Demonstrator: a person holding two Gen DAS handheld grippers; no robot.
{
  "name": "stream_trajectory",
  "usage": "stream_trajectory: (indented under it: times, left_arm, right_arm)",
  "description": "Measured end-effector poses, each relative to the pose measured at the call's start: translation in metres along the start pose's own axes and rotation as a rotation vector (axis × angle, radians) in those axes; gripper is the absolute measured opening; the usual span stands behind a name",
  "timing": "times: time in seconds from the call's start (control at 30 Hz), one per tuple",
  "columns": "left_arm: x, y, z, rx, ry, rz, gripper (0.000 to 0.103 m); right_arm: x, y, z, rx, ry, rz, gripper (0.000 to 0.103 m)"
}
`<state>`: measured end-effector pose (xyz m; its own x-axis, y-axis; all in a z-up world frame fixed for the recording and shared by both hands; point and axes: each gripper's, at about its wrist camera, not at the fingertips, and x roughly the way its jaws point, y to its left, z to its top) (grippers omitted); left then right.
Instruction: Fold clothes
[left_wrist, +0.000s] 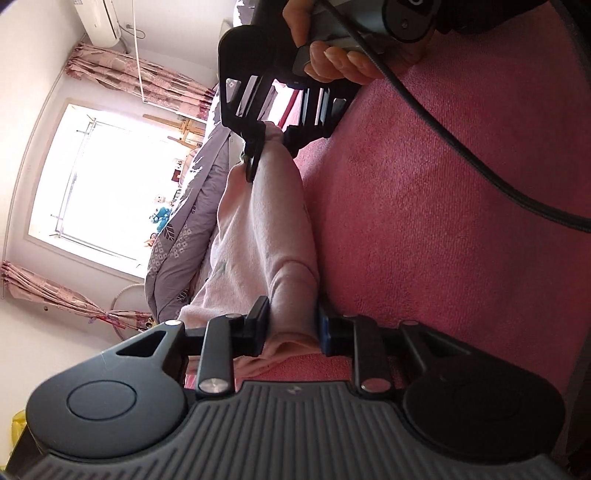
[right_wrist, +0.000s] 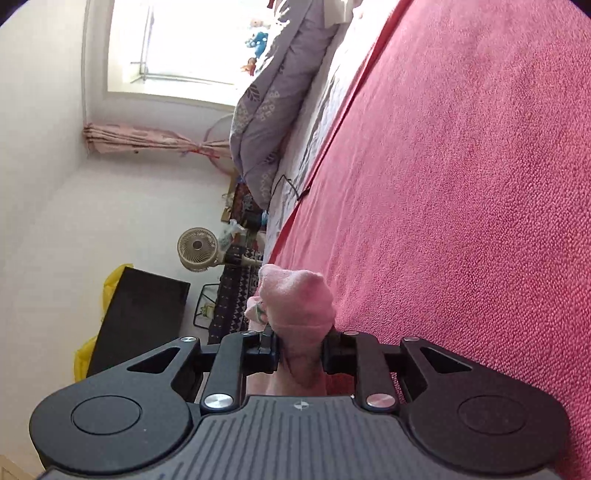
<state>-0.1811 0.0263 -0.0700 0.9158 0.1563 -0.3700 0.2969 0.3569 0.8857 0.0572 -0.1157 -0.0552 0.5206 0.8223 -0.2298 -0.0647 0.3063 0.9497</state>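
Left wrist view: the left gripper (left_wrist: 291, 330) has its jaws clenched on one bunched end of the pale pink garment (left_wrist: 258, 236). From these jaws the cloth runs straight ahead, its long axis stretched toward the right gripper (left_wrist: 266, 147), which pinches the far end under the person's hand (left_wrist: 332, 55). The garment hangs as a span between the two pairs of jaws, just beside the red bedspread (left_wrist: 443, 221), which lies to the right of both.

Right wrist view: the right gripper (right_wrist: 300, 350) jaws are clamped on a wad of the garment (right_wrist: 299, 302), a knob of it poking out ahead of the jaws. The bedspread (right_wrist: 461, 184) lies to the right of the jaws. Both ends being held alike, I judge the coming fold turns on swinging this span toward the bed.
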Motion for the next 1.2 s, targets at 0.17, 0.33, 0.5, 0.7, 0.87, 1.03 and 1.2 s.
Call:
stream_trajectory:
  times: [0.17, 0.33, 0.5, 0.7, 0.87, 1.03, 1.2]
  left_arm:
    - [0.004, 0.009, 0.001, -0.048, -0.004, 0.005, 0.029]
    - [0.005, 0.016, 0.002, -0.08, -0.004, -0.003, 0.03]
    - [0.008, 0.018, 0.003, -0.087, -0.013, -0.001, 0.029]
    - [0.009, 0.019, -0.003, -0.135, -0.017, -0.055, 0.0]
    - [-0.003, 0.047, 0.009, -0.24, -0.082, -0.021, 0.054]
    - [-0.01, 0.05, 0.029, -0.169, -0.164, 0.137, 0.084]
    - [0.035, 0.081, 0.014, -0.336, -0.034, 0.096, 0.085]
  right_arm:
    - [-0.025, 0.021, -0.03, -0.102, 0.017, -0.047, 0.039]
    - [-0.03, 0.046, -0.076, -0.249, 0.036, -0.058, 0.054]
    - [-0.024, 0.041, -0.076, -0.243, -0.056, -0.107, 0.021]
    - [-0.028, 0.026, -0.034, -0.16, -0.247, -0.126, 0.02]
    - [-0.022, 0.013, -0.023, -0.178, -0.154, -0.109, 0.02]
    - [-0.039, 0.023, -0.024, -0.29, -0.108, -0.113, 0.023]
    - [-0.046, 0.083, -0.055, -0.696, -0.119, -0.156, 0.028]
